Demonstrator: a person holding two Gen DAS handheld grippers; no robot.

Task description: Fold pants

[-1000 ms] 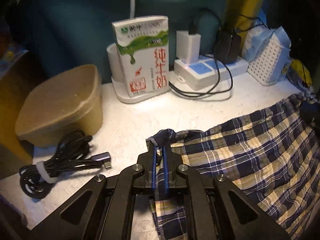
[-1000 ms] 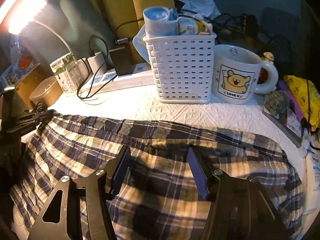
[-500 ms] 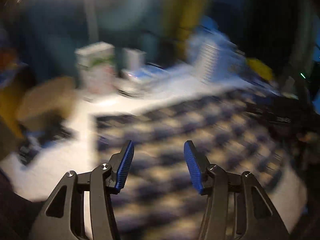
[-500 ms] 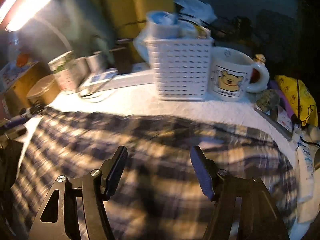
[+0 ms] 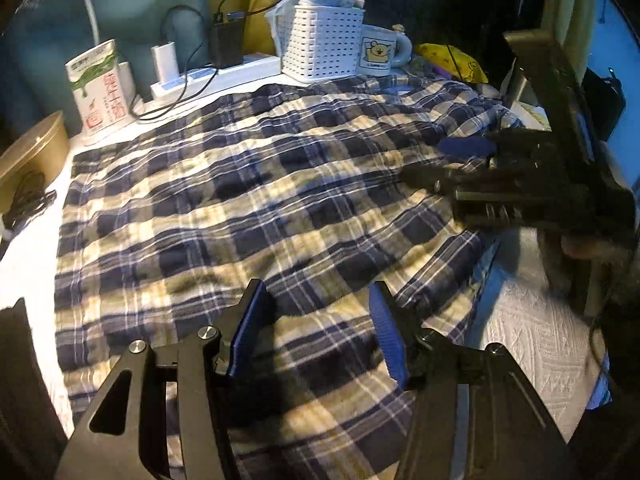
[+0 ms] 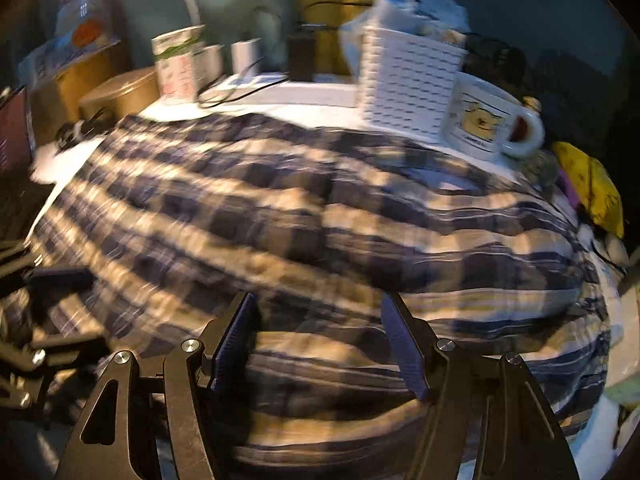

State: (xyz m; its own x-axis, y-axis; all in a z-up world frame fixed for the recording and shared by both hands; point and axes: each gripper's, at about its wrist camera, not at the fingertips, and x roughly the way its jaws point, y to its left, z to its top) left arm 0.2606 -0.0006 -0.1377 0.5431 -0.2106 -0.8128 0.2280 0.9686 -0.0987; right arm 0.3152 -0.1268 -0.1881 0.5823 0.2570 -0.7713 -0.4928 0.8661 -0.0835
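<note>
**Clutter crowds the far edge of the fold**

Pants (image 5: 248,208) lie spread across the white table (image 5: 532,340), plaid cloth rumpled, covering most of the surface. The left gripper (image 5: 316,332) hovers over the near edge with fingers apart, nothing between them. The right gripper (image 6: 320,344) is likewise spread wide and empty above the cloth; its view is blurred, so fine detail there is uncertain.

Likely trouble sits along the back. The mug (image 5: 382,54) and white basket (image 5: 326,46) stand just beside the far hem, with the milk carton (image 5: 100,86) and power strip (image 5: 216,78) close by. Dragging or flipping cloth that way could tip the mug or snag the cables (image 5: 176,96). Grabbing only the top layer would leave a lopsided fold. The two tools are near each other and could collide.
</note>
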